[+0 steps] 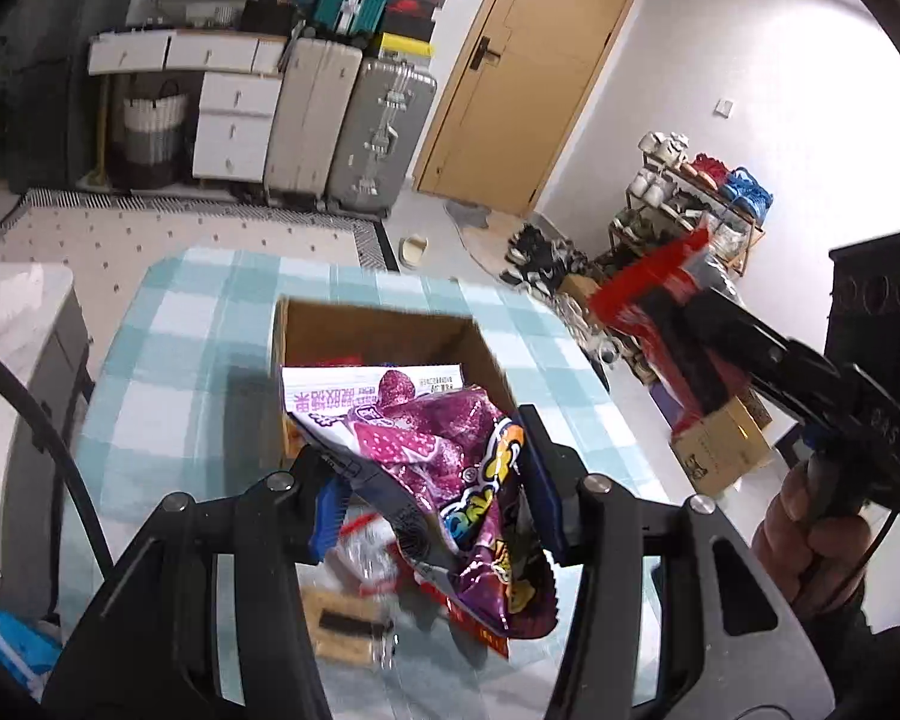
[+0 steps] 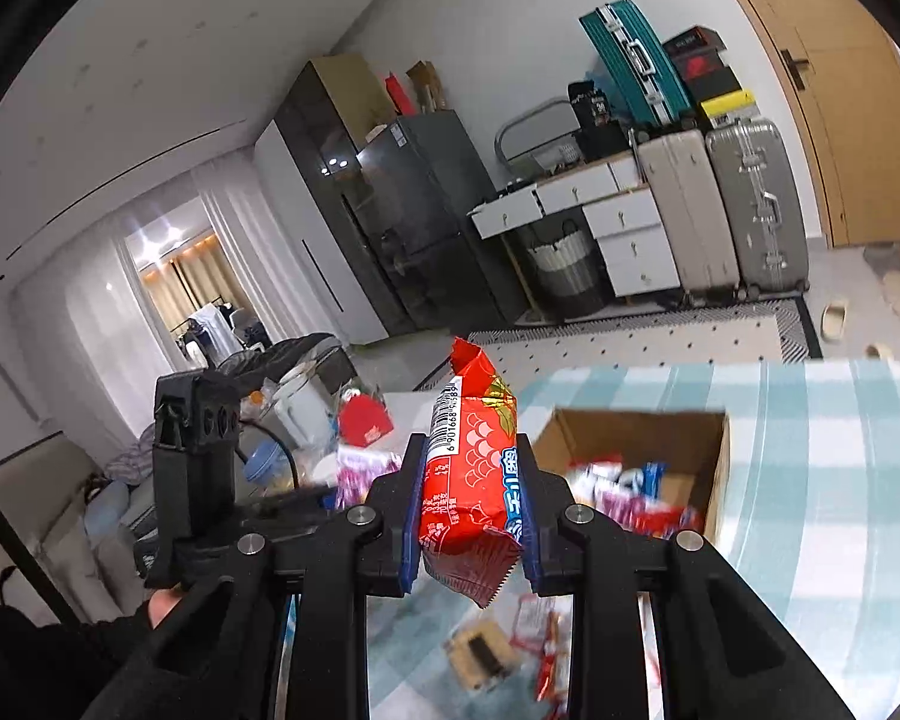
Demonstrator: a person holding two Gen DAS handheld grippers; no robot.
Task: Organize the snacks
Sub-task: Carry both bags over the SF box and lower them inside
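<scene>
My left gripper (image 1: 429,480) is shut on a purple snack bag (image 1: 450,474) and holds it above the near edge of an open cardboard box (image 1: 384,330) on the checked table. The box (image 2: 630,426) holds several snack packets (image 2: 624,492). My right gripper (image 2: 471,516) is shut on a red snack packet (image 2: 471,480), held upright above the table, left of the box. In the left wrist view the right gripper (image 1: 696,324) with its red packet (image 1: 648,288) is up at the right. Loose snacks (image 2: 510,648) lie on the table below both grippers.
The blue-and-white checked tablecloth (image 1: 180,324) covers the table. A cracker pack (image 1: 345,624) lies near its front edge. Suitcases (image 1: 354,126), white drawers (image 1: 234,120) and a wooden door (image 1: 522,72) stand at the back. A shoe rack (image 1: 684,204) stands to the right.
</scene>
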